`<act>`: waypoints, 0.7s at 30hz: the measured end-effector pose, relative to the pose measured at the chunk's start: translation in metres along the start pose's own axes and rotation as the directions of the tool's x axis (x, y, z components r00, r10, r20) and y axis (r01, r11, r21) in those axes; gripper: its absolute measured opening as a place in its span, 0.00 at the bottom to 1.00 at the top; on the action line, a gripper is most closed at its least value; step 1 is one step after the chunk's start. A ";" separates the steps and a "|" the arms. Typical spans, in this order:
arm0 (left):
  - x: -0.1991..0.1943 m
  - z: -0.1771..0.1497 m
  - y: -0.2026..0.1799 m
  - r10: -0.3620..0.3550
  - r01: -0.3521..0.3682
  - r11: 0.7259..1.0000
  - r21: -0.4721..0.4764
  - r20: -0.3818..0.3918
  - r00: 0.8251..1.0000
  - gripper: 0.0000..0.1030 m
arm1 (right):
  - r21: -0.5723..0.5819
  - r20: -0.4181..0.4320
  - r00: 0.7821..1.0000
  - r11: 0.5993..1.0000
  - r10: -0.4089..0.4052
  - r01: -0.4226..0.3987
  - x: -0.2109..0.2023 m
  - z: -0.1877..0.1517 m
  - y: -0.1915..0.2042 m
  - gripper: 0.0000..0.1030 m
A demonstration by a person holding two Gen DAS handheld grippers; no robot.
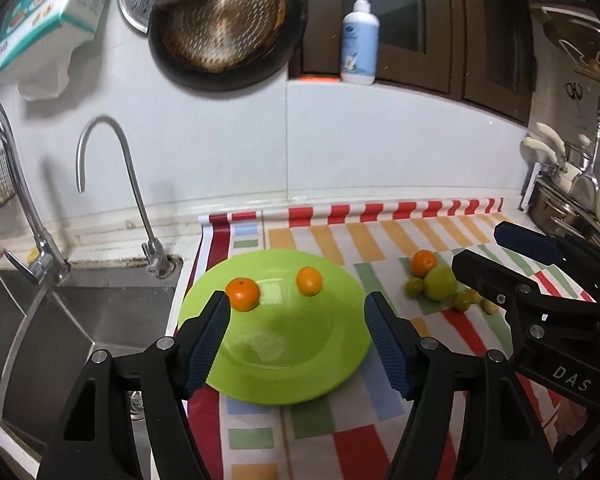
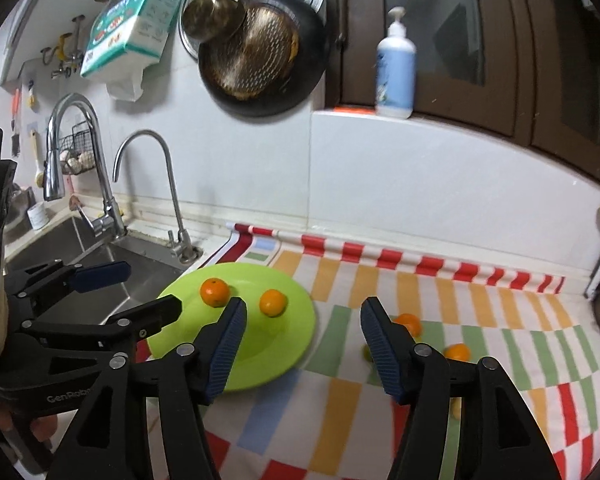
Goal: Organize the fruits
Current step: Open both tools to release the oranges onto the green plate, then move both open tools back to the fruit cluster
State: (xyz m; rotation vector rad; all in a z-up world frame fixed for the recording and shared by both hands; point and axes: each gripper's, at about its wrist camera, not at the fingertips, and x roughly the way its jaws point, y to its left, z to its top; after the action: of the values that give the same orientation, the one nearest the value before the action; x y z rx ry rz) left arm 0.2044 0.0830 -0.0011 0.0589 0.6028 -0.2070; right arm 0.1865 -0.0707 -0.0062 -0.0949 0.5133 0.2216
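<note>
A lime-green plate [image 1: 284, 364] [image 2: 260, 344] lies on the striped cloth beside the sink and holds two oranges [image 1: 242, 294] [image 1: 309, 280], also in the right wrist view [image 2: 215, 291] [image 2: 273, 302]. To its right lie another orange [image 1: 424, 263], a green apple [image 1: 441, 282] and several small green fruits [image 1: 414, 286]. My left gripper [image 1: 298, 300] is open and empty over the plate's near side. My right gripper [image 2: 304, 308] is open and empty over the cloth between the plate and two loose oranges [image 2: 410, 323] [image 2: 458, 352]; it shows at the right in the left view [image 1: 480, 246].
A steel sink [image 1: 80, 320] with two taps [image 1: 112, 184] lies left of the plate. A pan [image 1: 224, 28] hangs on the wall and a soap bottle [image 1: 360, 40] stands on the ledge. Pots and utensils [image 1: 572, 196] crowd the far right.
</note>
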 end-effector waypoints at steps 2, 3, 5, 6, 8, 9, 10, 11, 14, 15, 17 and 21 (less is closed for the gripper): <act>-0.007 0.000 -0.008 0.001 -0.001 1.000 0.009 0.019 1.000 0.70 | 0.004 0.005 1.000 1.000 -0.011 0.011 -0.007 -0.002 -0.007 0.59; -0.010 0.000 -0.012 -0.001 0.001 1.000 0.008 0.025 1.000 0.71 | 0.013 0.008 1.000 1.000 -0.017 0.017 -0.013 -0.003 -0.012 0.59; -0.013 0.000 -0.019 -0.010 0.010 1.000 0.003 0.035 0.999 0.73 | 0.024 0.014 1.000 0.999 -0.027 0.027 -0.020 -0.006 -0.020 0.59; -0.015 -0.001 -0.023 -0.015 0.015 1.000 0.000 0.039 0.999 0.73 | 0.028 0.016 0.999 0.999 -0.039 0.038 -0.024 -0.007 -0.025 0.59; -0.017 -0.003 -0.031 -0.023 0.023 1.000 0.001 0.045 0.999 0.74 | 0.032 0.024 0.998 0.998 -0.054 0.054 -0.031 -0.011 -0.033 0.59; -0.017 -0.003 -0.035 -0.025 0.025 1.000 0.003 0.046 0.999 0.74 | 0.039 0.028 0.997 0.997 -0.066 0.065 -0.036 -0.013 -0.038 0.59; -0.017 -0.004 -0.042 -0.029 0.029 1.000 0.006 0.045 0.999 0.74 | 0.042 0.029 0.997 0.997 -0.071 0.070 -0.038 -0.014 -0.041 0.59; -0.016 -0.005 -0.045 -0.036 0.036 0.999 0.007 0.045 0.998 0.74 | 0.044 0.028 0.996 0.996 -0.079 0.078 -0.041 -0.016 -0.046 0.59; -0.013 -0.004 -0.061 -0.057 0.056 0.998 0.022 0.047 0.997 0.74 | 0.051 0.023 0.994 0.994 -0.102 0.101 -0.049 -0.023 -0.061 0.59; -0.012 -0.004 -0.065 -0.059 0.058 0.998 0.027 0.051 0.997 0.74 | 0.052 0.019 0.994 0.993 -0.107 0.105 -0.050 -0.025 -0.065 0.59; -0.010 -0.003 -0.076 -0.070 0.068 0.997 0.037 0.060 0.996 0.74 | 0.055 0.013 0.993 0.992 -0.116 0.115 -0.052 -0.029 -0.072 0.59; -0.004 -0.002 -0.099 -0.090 0.086 0.995 0.058 0.068 0.994 0.74 | 0.059 0.000 0.990 0.988 -0.142 0.141 -0.055 -0.037 -0.092 0.59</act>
State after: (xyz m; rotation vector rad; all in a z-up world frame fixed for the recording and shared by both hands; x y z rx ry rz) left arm 0.1793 -0.0124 0.0007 0.0778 0.5295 -0.3099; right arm 0.1436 -0.1758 -0.0078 -0.0728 0.5059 0.0677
